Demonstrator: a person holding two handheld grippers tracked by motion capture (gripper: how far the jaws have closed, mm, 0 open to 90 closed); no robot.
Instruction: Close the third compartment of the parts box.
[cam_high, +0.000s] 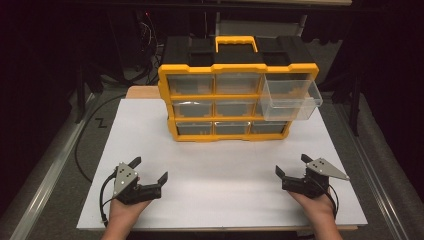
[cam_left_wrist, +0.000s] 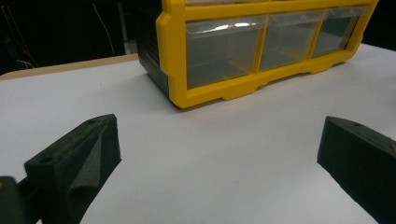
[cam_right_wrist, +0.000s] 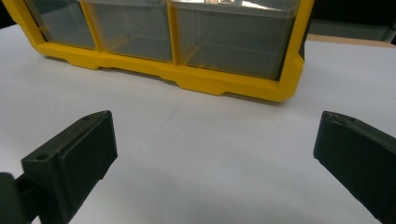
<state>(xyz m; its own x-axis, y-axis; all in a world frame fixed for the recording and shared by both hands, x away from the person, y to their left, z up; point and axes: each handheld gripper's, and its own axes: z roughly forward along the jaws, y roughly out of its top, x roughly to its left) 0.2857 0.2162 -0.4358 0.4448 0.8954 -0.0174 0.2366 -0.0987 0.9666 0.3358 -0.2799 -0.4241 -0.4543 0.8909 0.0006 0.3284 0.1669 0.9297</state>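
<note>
Two grippers rest low at the near edge of the white board (cam_high: 225, 175), and both have their jaws spread wide with nothing between them: your left gripper (cam_high: 149, 170) at the near left, your right gripper (cam_high: 291, 165) at the near right. Ahead of them, well apart from both, stands the yellow organizer (cam_high: 237, 100), a case of nine clear drawers with a handle (cam_high: 236, 44) on top. Its top-right drawer (cam_high: 290, 99) is pulled out and hangs forward over the board; it looks empty. Judge that drawer as light, thin, stiff plastic, smooth and likely slippery. Pinch its front wall or rim squarely rather than its sides. The case itself may slide on the board if you push hard, so steady it if needed.
</note>
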